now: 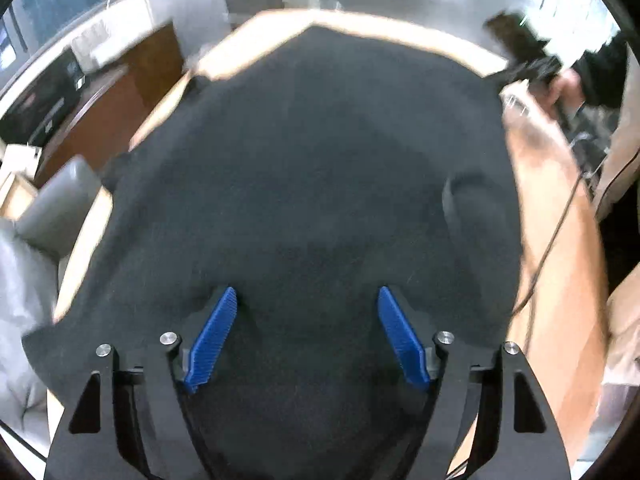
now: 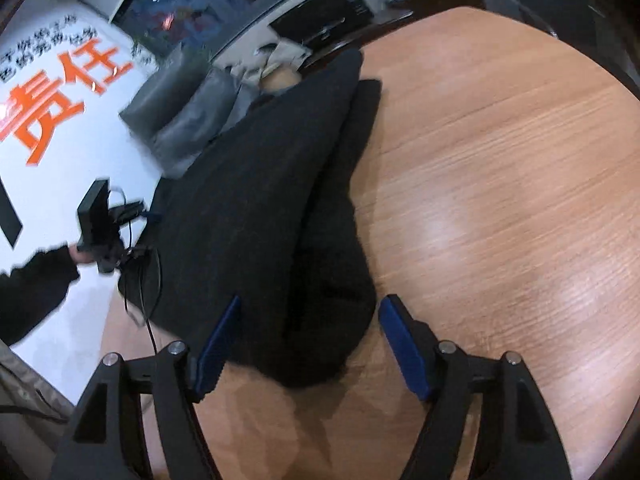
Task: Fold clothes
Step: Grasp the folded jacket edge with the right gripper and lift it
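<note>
1. Wooden table (image 2: 500,168) carried the dark garment (image 2: 256,208); office clutter and a grey chair (image 2: 180,120) sat behind it, all smeared by motion blur.
2. Garment lay on the table with one layer lapped over another along a long edge, so at least partly doubled. Left view showed it spread wide under the camera.
3. Left gripper (image 1: 306,334) had its jaws wide apart over the cloth, holding nothing. Right gripper (image 2: 310,344) was also wide, straddling the near corner of the garment, not pinching it.
4. Risk: the right jaws could close on only the top layer, so the fold would drag apart.
5. Risk: one garment edge looked near the table's far side; a pull could slide it off.
6. Risk: a loose cable (image 2: 144,292) hung beside the cloth and could snag.
7. Hard to read: garment type, sleeves, collar. Dark fabric plus blur hid the seams, and its near edge was cut off by the left gripper body.
</note>
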Demonstrator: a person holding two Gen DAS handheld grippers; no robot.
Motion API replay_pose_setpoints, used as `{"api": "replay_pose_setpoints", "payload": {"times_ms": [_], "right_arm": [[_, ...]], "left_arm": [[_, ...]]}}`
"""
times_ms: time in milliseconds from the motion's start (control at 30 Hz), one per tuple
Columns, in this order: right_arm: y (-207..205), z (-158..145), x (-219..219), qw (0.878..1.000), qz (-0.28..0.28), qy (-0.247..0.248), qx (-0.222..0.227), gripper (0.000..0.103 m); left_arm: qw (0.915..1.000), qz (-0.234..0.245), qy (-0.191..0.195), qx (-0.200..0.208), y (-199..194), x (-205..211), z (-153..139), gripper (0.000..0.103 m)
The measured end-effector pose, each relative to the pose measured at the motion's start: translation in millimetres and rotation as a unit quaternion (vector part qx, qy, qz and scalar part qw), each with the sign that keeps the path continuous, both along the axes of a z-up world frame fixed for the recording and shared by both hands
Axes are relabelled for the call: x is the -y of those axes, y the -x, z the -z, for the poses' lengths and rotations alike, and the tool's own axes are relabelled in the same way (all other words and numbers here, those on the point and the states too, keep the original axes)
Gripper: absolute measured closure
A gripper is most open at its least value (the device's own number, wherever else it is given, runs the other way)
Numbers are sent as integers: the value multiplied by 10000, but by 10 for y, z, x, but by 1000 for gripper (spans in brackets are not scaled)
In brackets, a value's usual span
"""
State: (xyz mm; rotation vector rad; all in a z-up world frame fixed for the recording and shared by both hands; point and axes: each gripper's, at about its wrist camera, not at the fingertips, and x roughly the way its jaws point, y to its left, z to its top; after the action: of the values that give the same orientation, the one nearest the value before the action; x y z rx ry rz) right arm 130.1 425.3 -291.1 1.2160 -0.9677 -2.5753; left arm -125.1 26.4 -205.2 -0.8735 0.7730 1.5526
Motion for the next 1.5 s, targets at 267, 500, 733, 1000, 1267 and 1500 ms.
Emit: {"api": "replay_pose_setpoints", "payload": {"times_ms": [267,500,733,1000,1267,1500], "right_arm": [[280,-8,30,9998,-113,89,158,77],[703,-756,-28,9949,-762,4,-663,87],[1035,-1709,5,9671,-1852,91,-1743,87],[826,-1643,94,9504,-2624,729,-1500,87],[698,-1418,187,9317,-2881,1578,-1548,87],[572,-1492,563,8972,-3670,2085,-1303,86]], "left_arm": [[9994,305,-171,-2,-105,-222,315,24],[9962,-765,-420,77,-309,-341,316,25],[9653,-2511,-717,55,-942,-1353,407,24],[9446,-2983,-1355,204,-1261,-1609,182,24],[9584,-2751,-763,74,-1179,-1357,537,10],[9213,-3520,-1592,445,-1203,-1878,553,13]]}}
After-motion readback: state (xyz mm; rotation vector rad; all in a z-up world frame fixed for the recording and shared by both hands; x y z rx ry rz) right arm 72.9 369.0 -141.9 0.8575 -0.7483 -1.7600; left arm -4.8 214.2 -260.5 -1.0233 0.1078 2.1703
